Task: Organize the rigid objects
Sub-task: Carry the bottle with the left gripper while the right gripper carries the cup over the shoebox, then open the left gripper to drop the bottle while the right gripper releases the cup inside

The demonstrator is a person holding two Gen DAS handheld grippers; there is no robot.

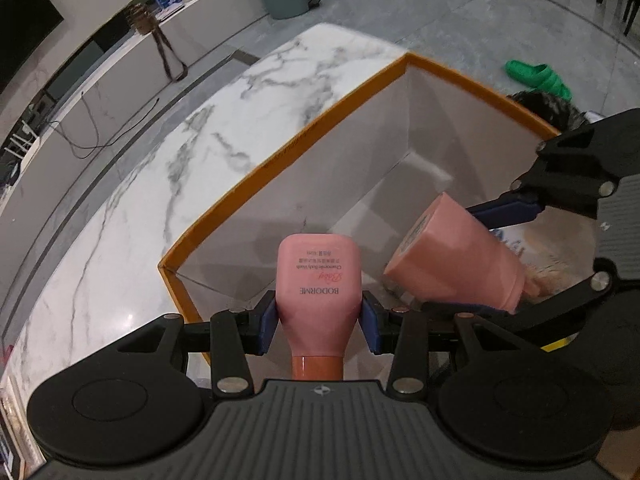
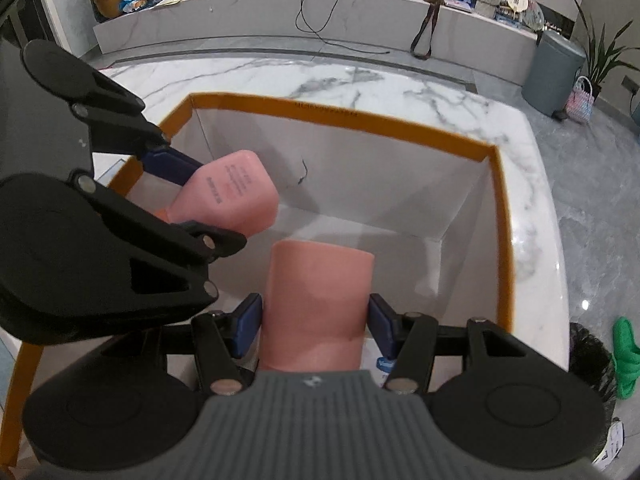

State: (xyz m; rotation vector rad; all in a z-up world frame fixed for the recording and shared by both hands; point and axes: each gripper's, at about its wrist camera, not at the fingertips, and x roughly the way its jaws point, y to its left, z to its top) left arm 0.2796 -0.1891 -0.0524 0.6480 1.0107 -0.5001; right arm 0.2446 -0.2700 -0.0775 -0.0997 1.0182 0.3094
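Both tools are full. A pink bottle (image 1: 319, 280) is squeezed upside down by the left tool (image 1: 319, 316) at six o'clock. A fatter pink bottle (image 2: 318, 304) is squeezed by the right tool (image 2: 316, 322). Both are held over the orange-edged box (image 1: 280, 160) on the marble tabletop (image 1: 160, 184). Nothing has been let go yet. Little else can be seen in the box, so most of the tidying seems left.

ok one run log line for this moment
left gripper: shut on pink bottle | right gripper: shut on pink tube | both over open orange-rimmed box | nothing released yet
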